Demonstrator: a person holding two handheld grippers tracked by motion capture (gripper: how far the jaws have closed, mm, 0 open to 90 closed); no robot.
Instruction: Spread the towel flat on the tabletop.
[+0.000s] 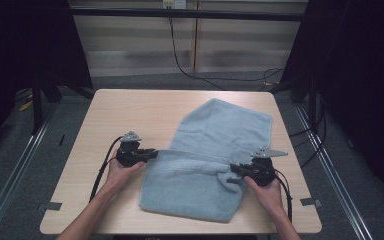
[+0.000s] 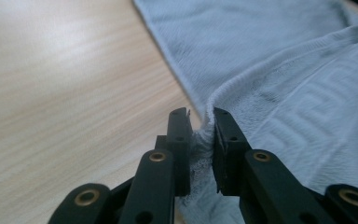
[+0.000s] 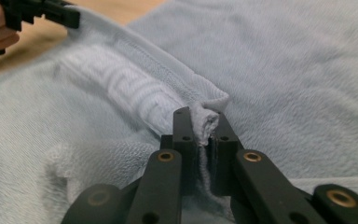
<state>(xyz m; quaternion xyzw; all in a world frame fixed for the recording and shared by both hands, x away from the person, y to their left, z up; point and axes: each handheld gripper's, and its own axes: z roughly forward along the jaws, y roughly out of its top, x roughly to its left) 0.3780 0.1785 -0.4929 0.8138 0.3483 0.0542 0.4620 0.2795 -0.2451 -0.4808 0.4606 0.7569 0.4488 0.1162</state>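
Towel (image 1: 215, 150), light blue, is lying partly folded on the wooden surface (image 1: 130, 110), near half doubled over the far half. Left tool (image 1: 152, 153) is clamped on the folded edge's left corner, right tool (image 1: 235, 170) is pinching the right corner, both low over the surface.

Your towel (image 1: 215, 155) lies on the right half of the table (image 1: 115, 115), its near part folded over onto itself. Your left gripper (image 1: 152, 153) clamps the fold's left corner; your right gripper (image 1: 233, 172) clamps the right corner, with the fold's edge stretched between them.
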